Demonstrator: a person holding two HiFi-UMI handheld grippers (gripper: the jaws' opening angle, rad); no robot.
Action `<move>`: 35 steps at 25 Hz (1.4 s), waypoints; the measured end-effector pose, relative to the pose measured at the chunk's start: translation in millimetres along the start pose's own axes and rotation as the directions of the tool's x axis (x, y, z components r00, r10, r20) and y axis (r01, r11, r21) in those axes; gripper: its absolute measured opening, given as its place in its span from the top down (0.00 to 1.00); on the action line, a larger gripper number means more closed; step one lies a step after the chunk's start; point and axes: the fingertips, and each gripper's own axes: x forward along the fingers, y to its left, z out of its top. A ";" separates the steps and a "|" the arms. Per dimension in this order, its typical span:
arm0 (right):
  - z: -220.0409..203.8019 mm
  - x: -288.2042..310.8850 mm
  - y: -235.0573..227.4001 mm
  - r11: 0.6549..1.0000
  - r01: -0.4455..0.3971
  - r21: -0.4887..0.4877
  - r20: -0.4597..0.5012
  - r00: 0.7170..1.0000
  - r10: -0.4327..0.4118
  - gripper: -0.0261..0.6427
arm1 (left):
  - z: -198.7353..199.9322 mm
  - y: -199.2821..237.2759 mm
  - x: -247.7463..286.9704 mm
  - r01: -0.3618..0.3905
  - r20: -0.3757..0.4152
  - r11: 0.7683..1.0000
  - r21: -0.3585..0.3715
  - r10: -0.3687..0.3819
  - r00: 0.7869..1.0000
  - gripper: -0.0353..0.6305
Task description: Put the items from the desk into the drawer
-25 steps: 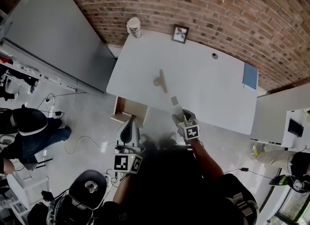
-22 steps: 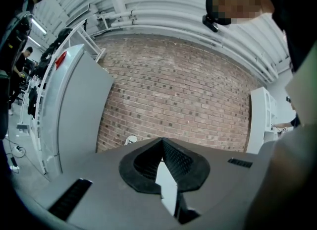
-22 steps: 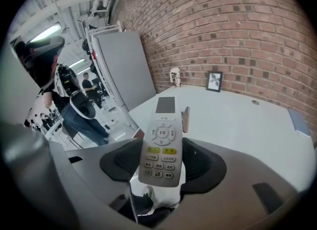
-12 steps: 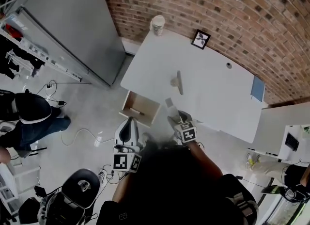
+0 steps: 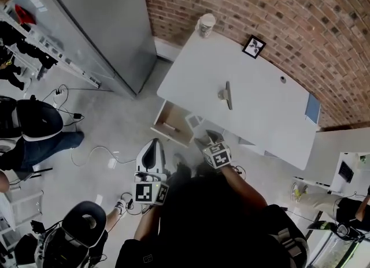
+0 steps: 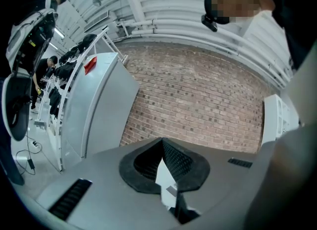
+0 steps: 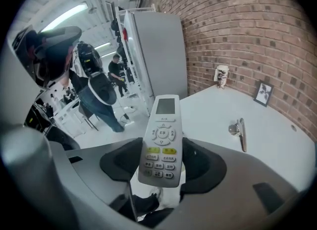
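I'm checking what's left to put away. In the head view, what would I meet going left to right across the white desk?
Paper cup → grey metal object → picture frame → small round hole → blue flat item.

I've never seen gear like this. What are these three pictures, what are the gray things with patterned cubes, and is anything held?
No robot here: a person holds a two-jaw gripper in each hand. One picture looks down from a camera on the person's head; the other two come from cameras riding on the grippers. The right gripper clamps a white remote control. The left gripper is shut and empty. On the white desk stand a paper cup and a small picture frame; a metal object lies mid-desk. At the desk's edge a drawer stands open.
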 end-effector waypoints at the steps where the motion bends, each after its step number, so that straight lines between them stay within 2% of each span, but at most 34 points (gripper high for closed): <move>1: 0.2 3.6 7.7 1.000 -0.009 -0.009 -0.011 1.000 0.009 0.59 | -0.1 4.3 -2.5 -0.001 -0.004 1.000 -0.002 0.001 1.000 0.94; 5: -1.1 24.7 27.0 0.998 -0.041 -0.047 -0.061 0.997 0.038 0.59 | -4.6 19.4 -7.3 -0.015 -0.019 1.000 -0.014 0.015 1.000 0.94; 12: -19.7 77.3 21.9 0.992 -0.086 -0.090 -0.137 0.988 0.073 0.59 | -22.9 37.1 2.5 -0.080 -0.030 0.996 -0.028 0.079 0.996 0.94; 15: -35.0 101.1 19.4 0.989 -0.113 -0.099 -0.188 0.978 0.093 0.59 | -31.6 43.6 9.5 -0.110 -0.045 0.993 -0.032 0.108 0.993 0.94; 18: -50.8 128.1 10.9 0.986 -0.129 -0.103 -0.233 0.967 0.102 0.59 | -37.3 47.6 22.4 -0.119 -0.029 0.993 -0.024 0.119 0.993 0.94; 24: -86.5 180.0 3.0 0.979 -0.161 -0.122 -0.321 0.940 0.115 0.59 | -64.5 67.1 28.4 -0.204 -0.070 0.977 -0.056 0.200 0.977 0.94; 28: -109.3 219.0 -5.4 0.976 -0.158 -0.150 -0.364 0.926 0.094 0.59 | -84.7 79.9 35.5 -0.228 -0.094 0.971 -0.072 0.221 0.971 0.94; 35: -149.3 273.6 -20.6 0.985 -0.125 -0.116 -0.421 0.905 0.065 0.59 | -128.1 102.1 37.9 -0.266 -0.156 0.959 -0.103 0.248 0.956 0.94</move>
